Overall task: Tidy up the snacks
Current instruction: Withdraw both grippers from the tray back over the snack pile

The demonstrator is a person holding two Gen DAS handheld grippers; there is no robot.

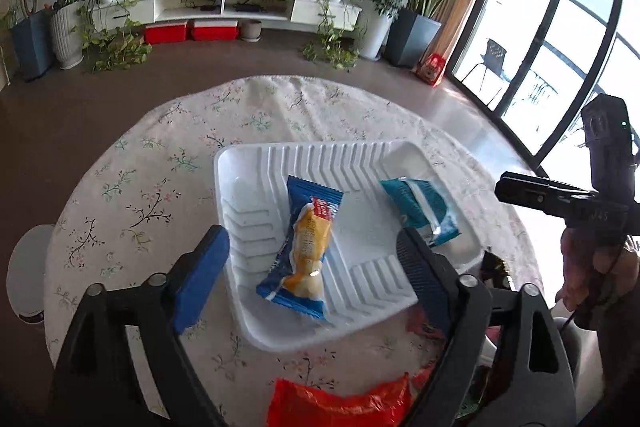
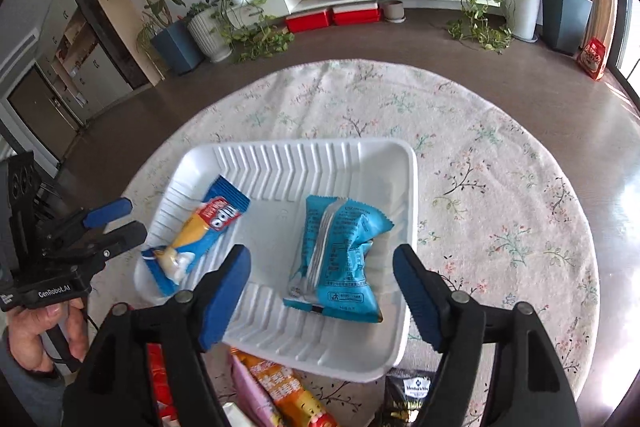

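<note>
A white ribbed tray (image 1: 256, 219) (image 2: 280, 163) sits on the round floral-clothed table. In it lie a blue-and-yellow snack packet (image 1: 306, 247) (image 2: 200, 231) and a teal snack packet (image 1: 420, 209) (image 2: 340, 259). My left gripper (image 1: 316, 275) is open and empty, its jaws astride the blue-and-yellow packet, above the tray. My right gripper (image 2: 322, 291) is open and empty, its jaws astride the teal packet. Each gripper also shows in the other's view, the right one (image 1: 560, 199) and the left one (image 2: 112, 223).
Loose snacks lie on the table at the tray's near side: a red packet (image 1: 340, 403), an orange packet (image 2: 288, 391), a pink packet (image 2: 248, 395), a dark packet (image 2: 408, 395). A white stool (image 1: 28, 267) stands left of the table.
</note>
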